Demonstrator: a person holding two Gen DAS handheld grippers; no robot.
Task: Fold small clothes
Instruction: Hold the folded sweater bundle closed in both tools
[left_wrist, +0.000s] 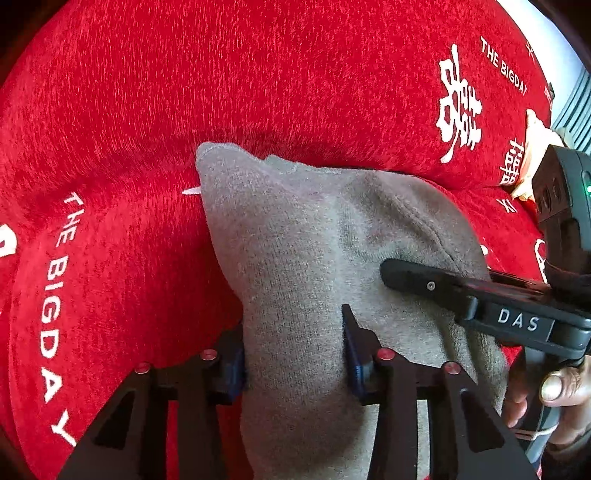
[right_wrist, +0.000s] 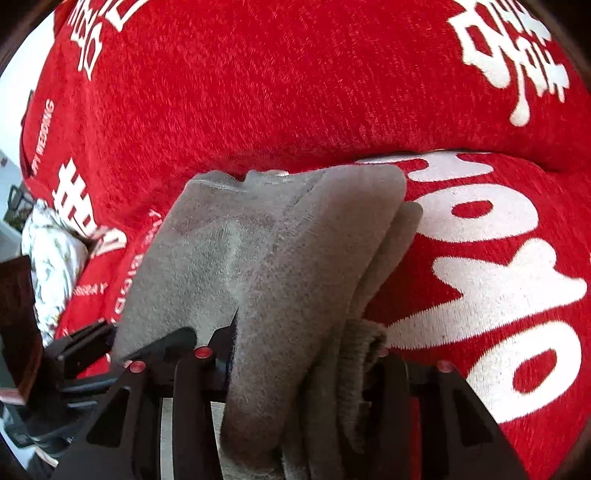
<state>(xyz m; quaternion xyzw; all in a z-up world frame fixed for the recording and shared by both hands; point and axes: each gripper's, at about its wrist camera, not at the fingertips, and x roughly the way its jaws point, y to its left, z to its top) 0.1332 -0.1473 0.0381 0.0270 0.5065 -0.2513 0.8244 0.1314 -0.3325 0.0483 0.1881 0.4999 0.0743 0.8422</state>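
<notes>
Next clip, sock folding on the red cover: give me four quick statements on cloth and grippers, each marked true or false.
1. The garment is a grey sock. True.
2. It lies on a blue sheet. False: on a red cover with white lettering.
3. The left gripper has sock fabric between its fingers. True.
4. The right gripper is clear of the sock. False: bunched grey fabric sits between its fingers.

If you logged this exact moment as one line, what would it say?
task: fold socks | left gripper: shut on grey socks | right gripper: shut on socks | surface: red blanket
</notes>
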